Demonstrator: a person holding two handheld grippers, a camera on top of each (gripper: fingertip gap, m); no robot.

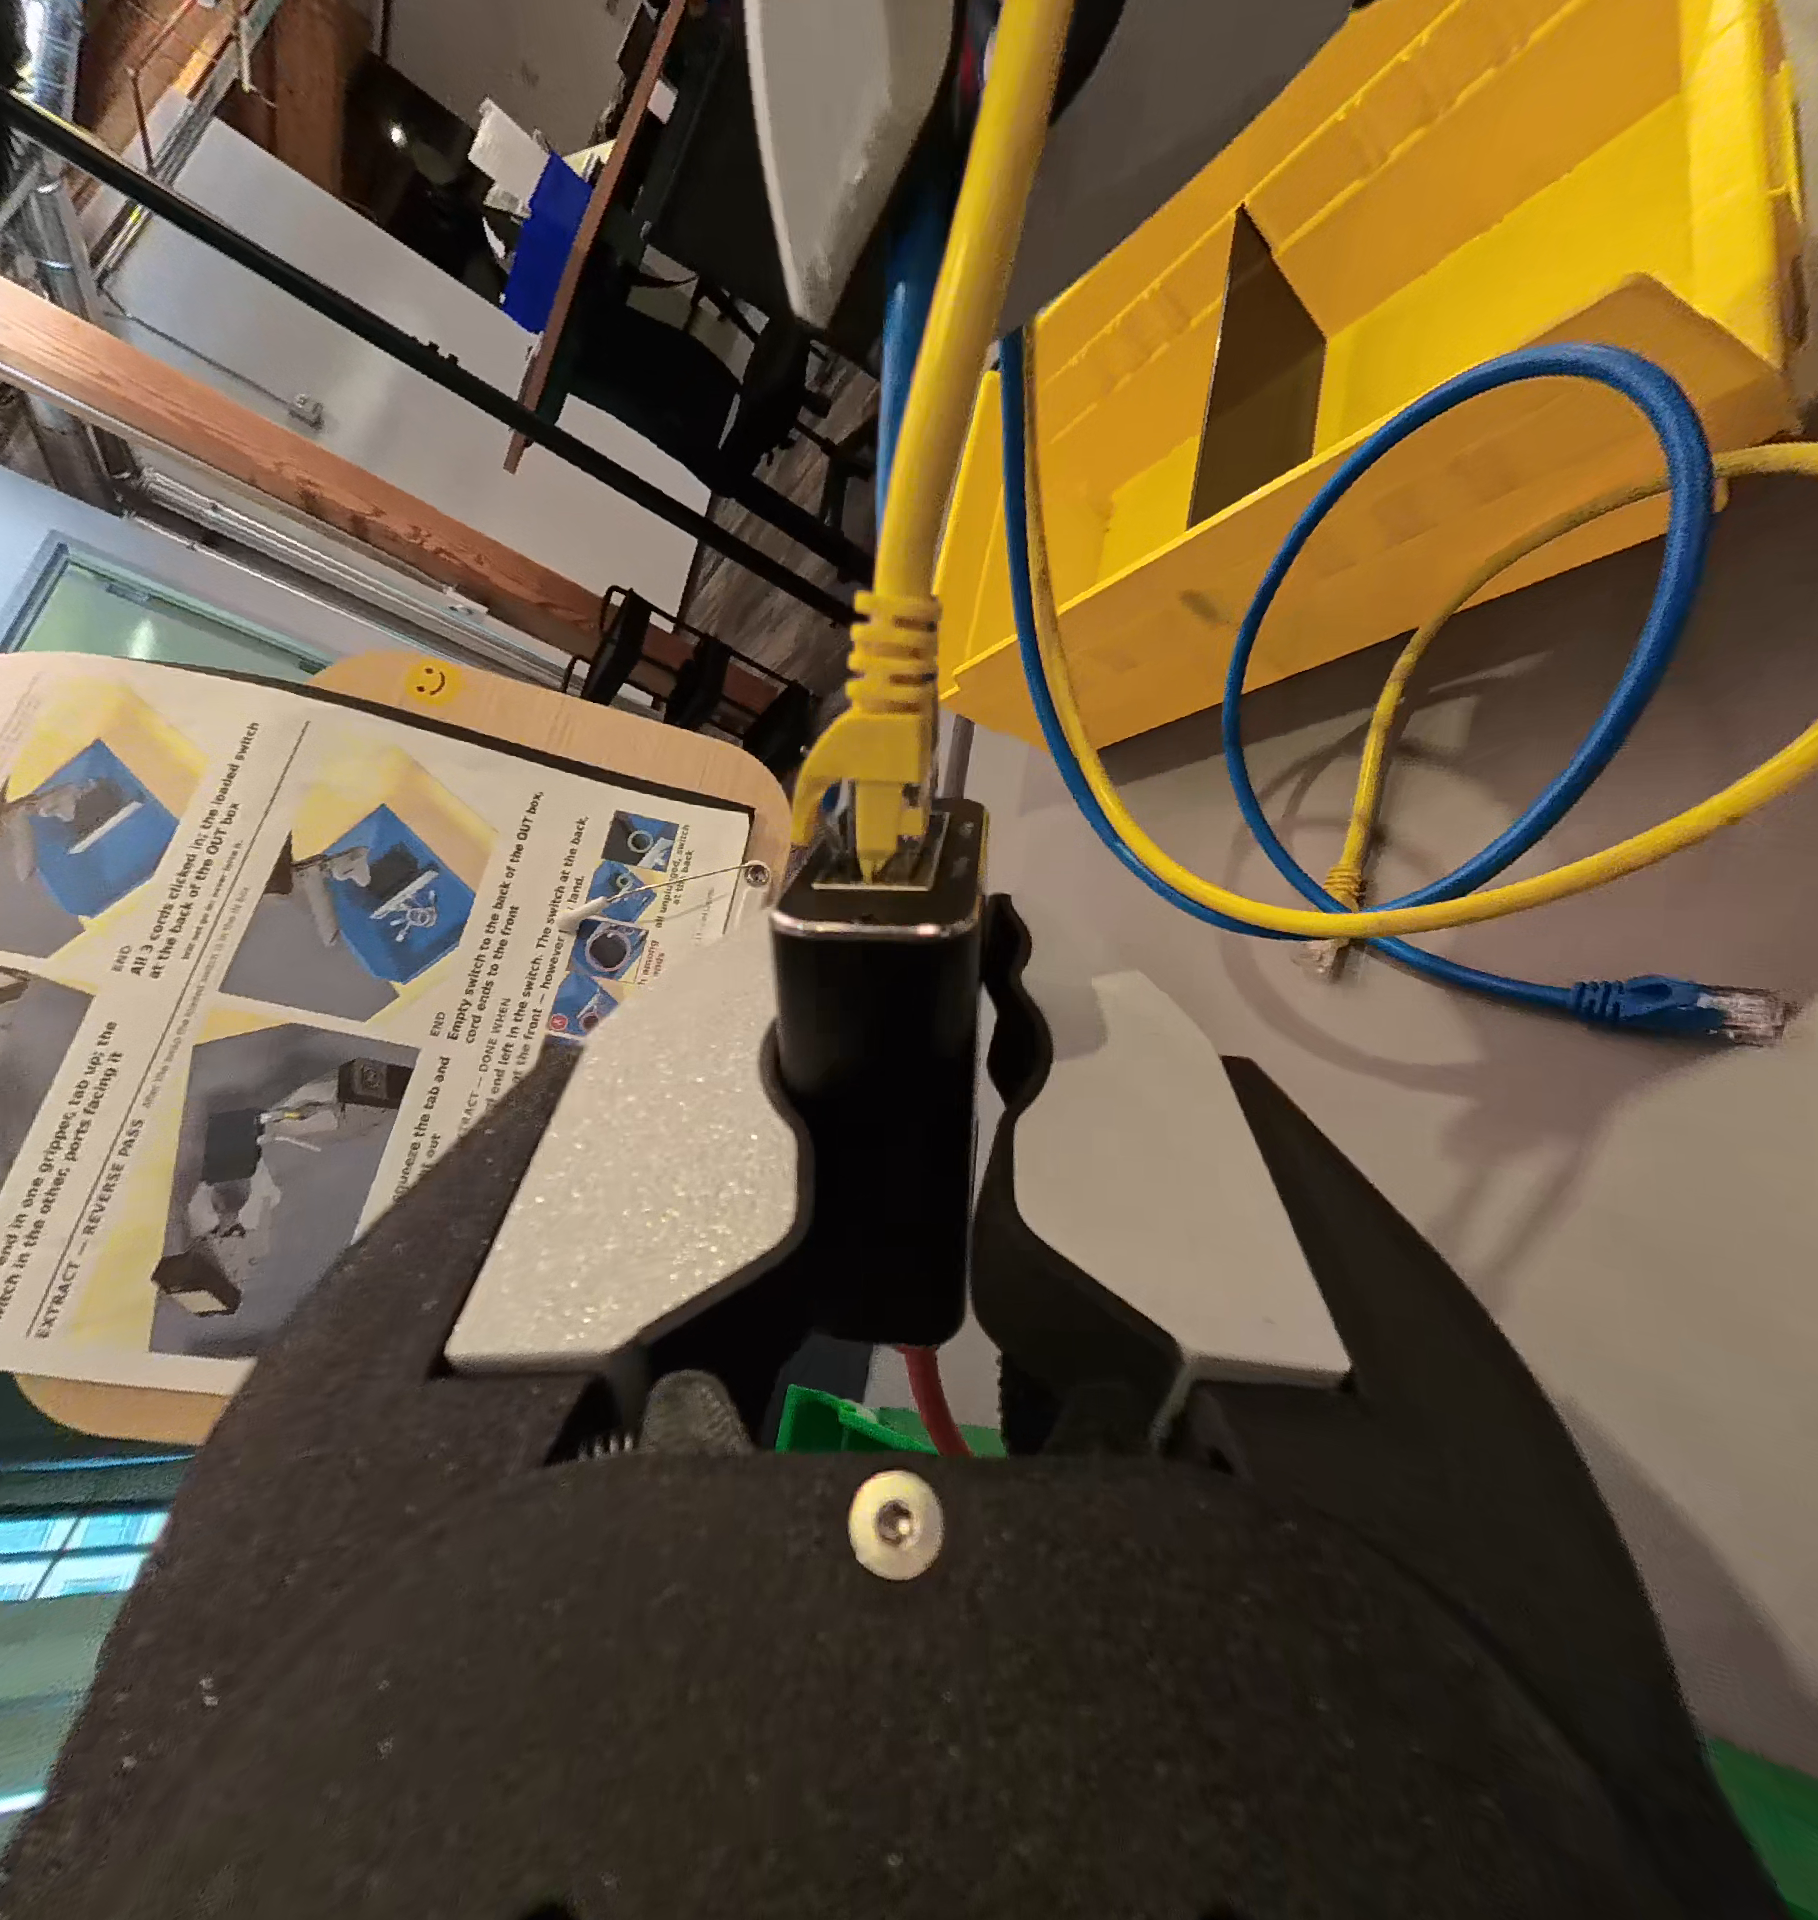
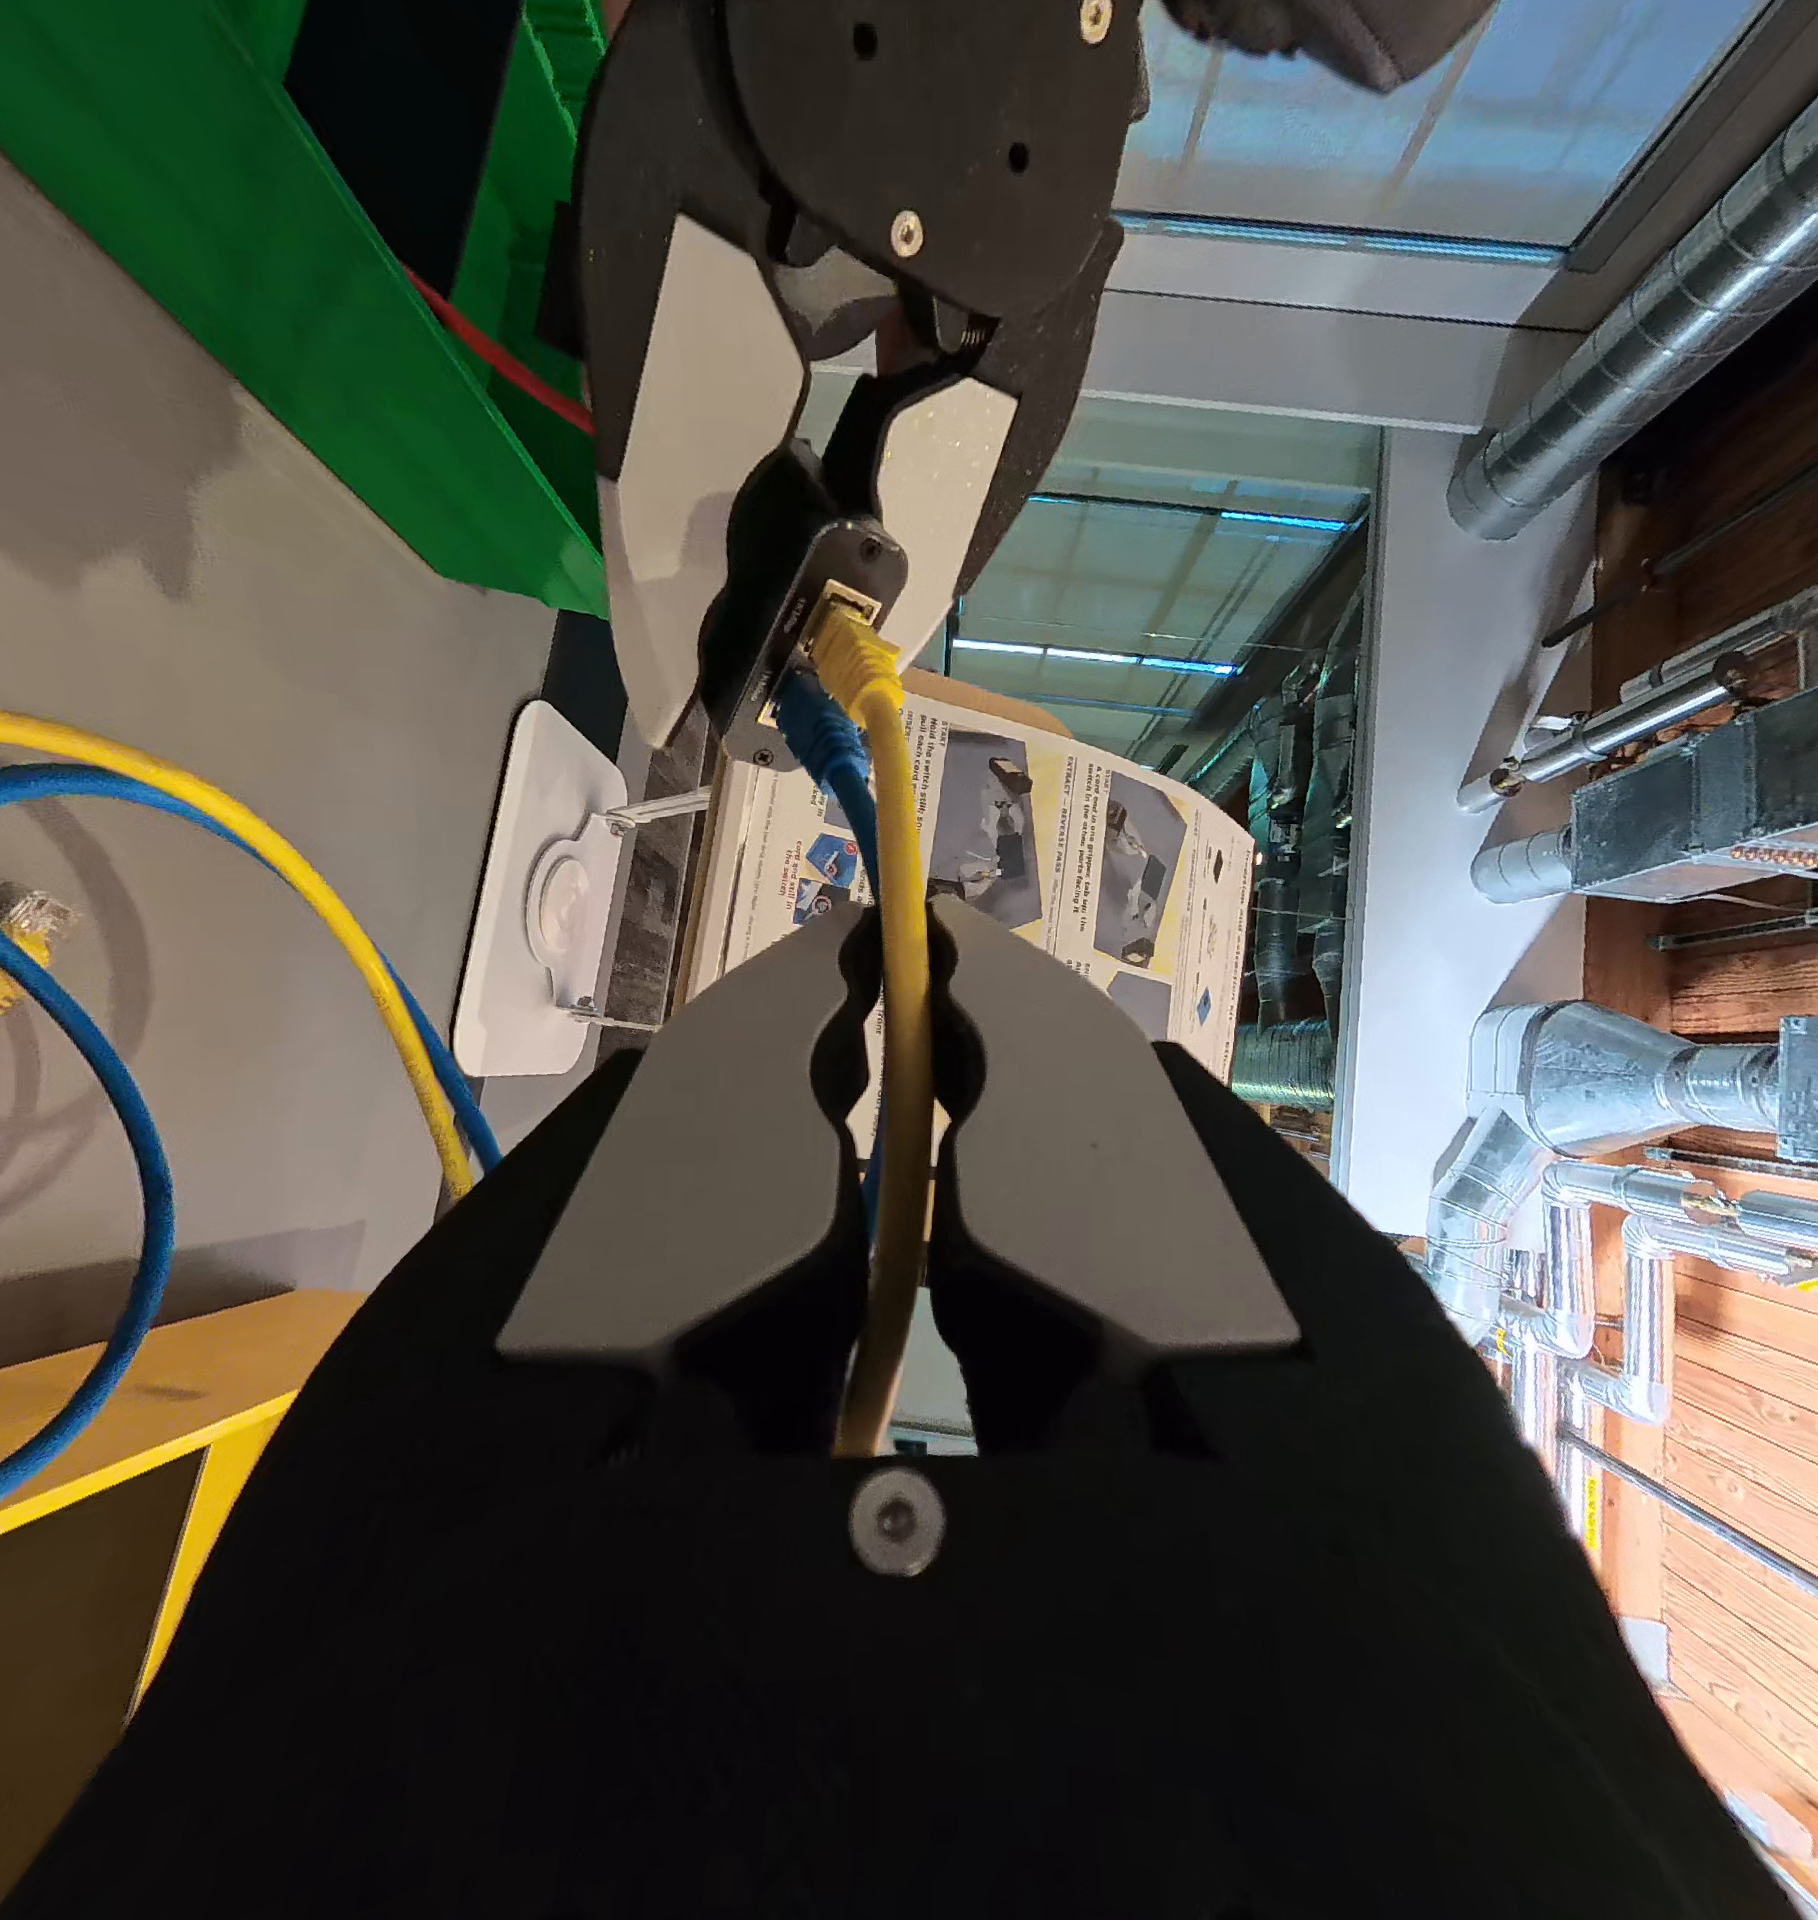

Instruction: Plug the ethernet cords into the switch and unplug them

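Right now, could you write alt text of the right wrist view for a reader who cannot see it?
The right gripper is closed around a yellow ethernet cord whose plug sits in a black switch held by the left gripper. A blue cord is plugged in beside it; loose cords lie on the grey table.

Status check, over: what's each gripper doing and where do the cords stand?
Left gripper clamps black switch. Right gripper closed around yellow cord, plug seated in port. Blue cord plugged alongside. Nothing obstructing.
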